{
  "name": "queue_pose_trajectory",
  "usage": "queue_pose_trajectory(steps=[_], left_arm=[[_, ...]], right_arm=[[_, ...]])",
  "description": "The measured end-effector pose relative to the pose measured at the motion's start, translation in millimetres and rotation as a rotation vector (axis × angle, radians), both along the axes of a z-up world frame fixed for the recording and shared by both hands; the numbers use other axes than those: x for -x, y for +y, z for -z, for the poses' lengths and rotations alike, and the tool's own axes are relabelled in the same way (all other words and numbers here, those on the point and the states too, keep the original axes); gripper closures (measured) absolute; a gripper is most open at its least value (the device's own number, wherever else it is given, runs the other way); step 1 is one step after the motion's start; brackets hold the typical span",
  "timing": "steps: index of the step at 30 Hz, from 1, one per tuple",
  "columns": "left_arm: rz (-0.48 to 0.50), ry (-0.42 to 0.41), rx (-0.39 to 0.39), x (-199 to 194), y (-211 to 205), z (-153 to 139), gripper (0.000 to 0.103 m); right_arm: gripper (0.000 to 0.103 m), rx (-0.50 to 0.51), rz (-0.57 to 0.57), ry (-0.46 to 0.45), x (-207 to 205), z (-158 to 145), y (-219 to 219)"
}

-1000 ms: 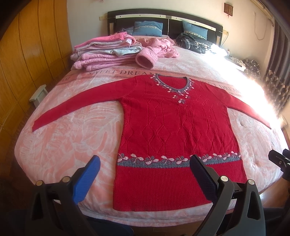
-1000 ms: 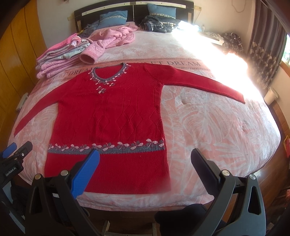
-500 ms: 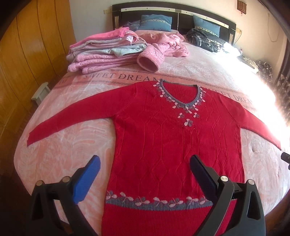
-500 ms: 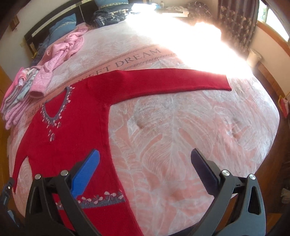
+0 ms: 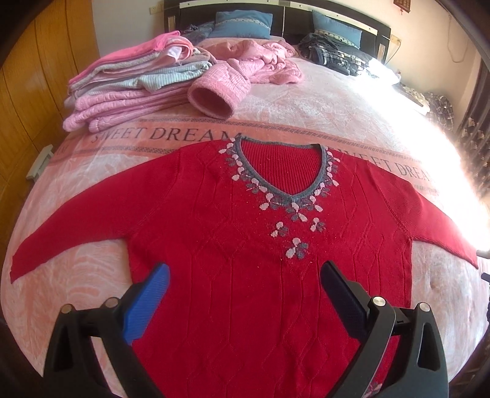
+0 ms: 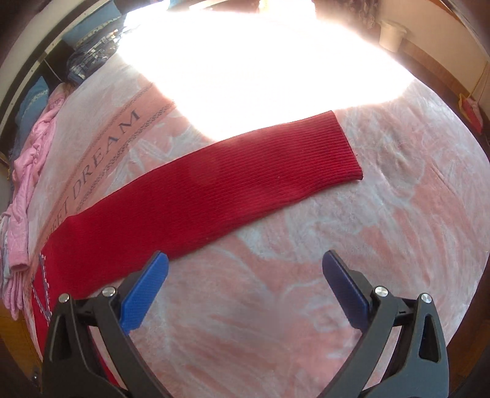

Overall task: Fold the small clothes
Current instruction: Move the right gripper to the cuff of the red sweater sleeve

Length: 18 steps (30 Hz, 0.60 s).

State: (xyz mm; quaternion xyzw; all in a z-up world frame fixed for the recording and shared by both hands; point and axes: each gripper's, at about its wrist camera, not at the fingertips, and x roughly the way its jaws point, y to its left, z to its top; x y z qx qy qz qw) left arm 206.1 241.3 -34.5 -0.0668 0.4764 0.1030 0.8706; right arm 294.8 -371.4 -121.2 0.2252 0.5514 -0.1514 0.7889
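A red knit sweater (image 5: 245, 245) with a grey V-neck and flower trim lies flat, face up, on the pink bedspread, both sleeves spread outward. My left gripper (image 5: 245, 272) hovers open over the sweater's chest, below the neckline, holding nothing. In the right wrist view the sweater's right sleeve (image 6: 214, 189) stretches across the bed, its cuff at the far right. My right gripper (image 6: 245, 263) stands open just in front of that sleeve, over bare bedspread, with its blue left finger (image 6: 144, 294) near the sleeve's lower edge.
A stack of folded pink and grey clothes (image 5: 131, 85) sits at the bed's far left, with a crumpled pink garment (image 5: 245, 70) beside it. Blue pillows (image 5: 242, 20) and dark plaid clothing (image 5: 333, 55) lie by the headboard. Wooden wardrobe (image 5: 36, 91) on the left; strong sunlight glare on the right.
Both grippers have moved forward over the bed. The left one advanced from the hem up to the chest; the right one swung right and closed in on the right sleeve.
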Motion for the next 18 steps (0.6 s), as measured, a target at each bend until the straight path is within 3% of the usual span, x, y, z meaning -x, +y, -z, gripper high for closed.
queue_pose_trajectory(steps=[7, 14, 16, 18], left_arm=[[-0.003, -0.023, -0.044, -16.8, 5.0, 15.5, 0.004], [0.003, -0.020, -0.056, -29.8, 2.1, 30.1, 0.004], [-0.001, -0.014, -0.067, -33.5, 0.3, 35.2, 0.004], [-0.007, -0.002, -0.062, -36.6, -0.1, 40.2, 0.004]], right_arm=[[0.003, -0.055, 0.105, 0.005, -2.2, 32.3, -67.5], [0.003, -0.061, 0.133, -0.044, -7.6, 39.5, -93.4], [0.007, -0.028, 0.137, -0.047, -12.1, 41.2, -94.4], [0.028, 0.037, 0.149, -0.037, -13.5, 40.5, -94.8]])
